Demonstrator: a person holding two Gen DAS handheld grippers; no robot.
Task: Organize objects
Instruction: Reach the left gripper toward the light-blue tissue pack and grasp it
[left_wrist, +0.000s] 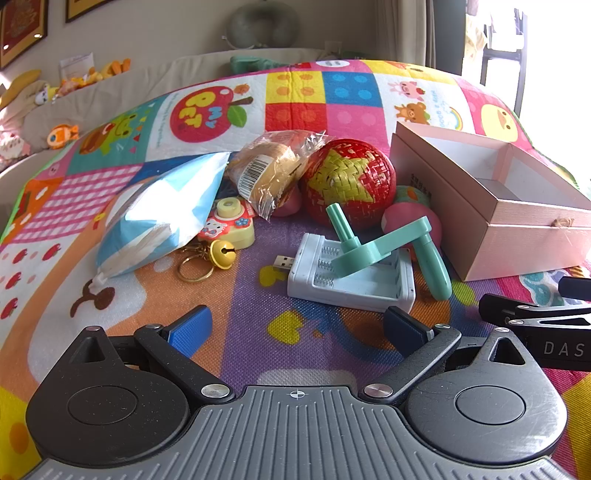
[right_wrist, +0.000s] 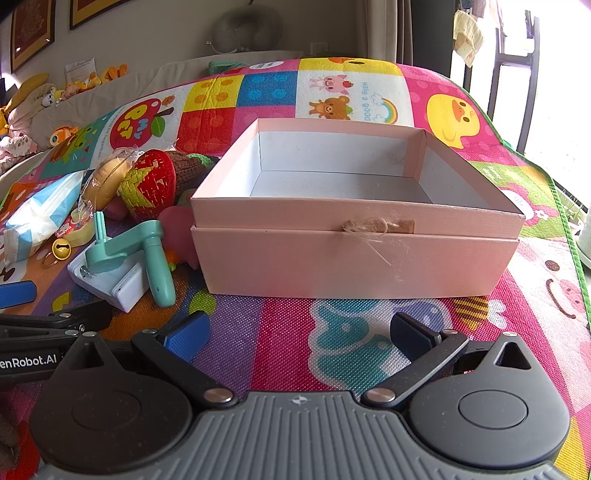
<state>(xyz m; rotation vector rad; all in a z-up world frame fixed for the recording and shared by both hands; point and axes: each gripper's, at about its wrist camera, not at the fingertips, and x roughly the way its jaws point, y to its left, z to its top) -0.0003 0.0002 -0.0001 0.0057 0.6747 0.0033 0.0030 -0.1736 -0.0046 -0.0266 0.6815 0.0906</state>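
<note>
An open, empty pink box (right_wrist: 354, 254) stands on the play mat; it also shows at the right of the left wrist view (left_wrist: 517, 236). Left of it lies a pile: a red and yellow woven ball (left_wrist: 349, 181), a green crank handle (left_wrist: 384, 247) on a white battery charger (left_wrist: 351, 280), a wrapped bun (left_wrist: 269, 170), a blue and white pouch (left_wrist: 162, 214), a toy camera (left_wrist: 231, 221) and a gold bell keyring (left_wrist: 218, 256). My left gripper (left_wrist: 295, 328) is open and empty in front of the charger. My right gripper (right_wrist: 299, 334) is open and empty in front of the box.
The colourful play mat (left_wrist: 295, 92) covers the floor. Plush toys (left_wrist: 59, 134) and a beige cushion lie at the far left. A bright window with a rail (right_wrist: 517, 74) is at the right. The right gripper's black body (left_wrist: 535, 321) sits close beside the left one.
</note>
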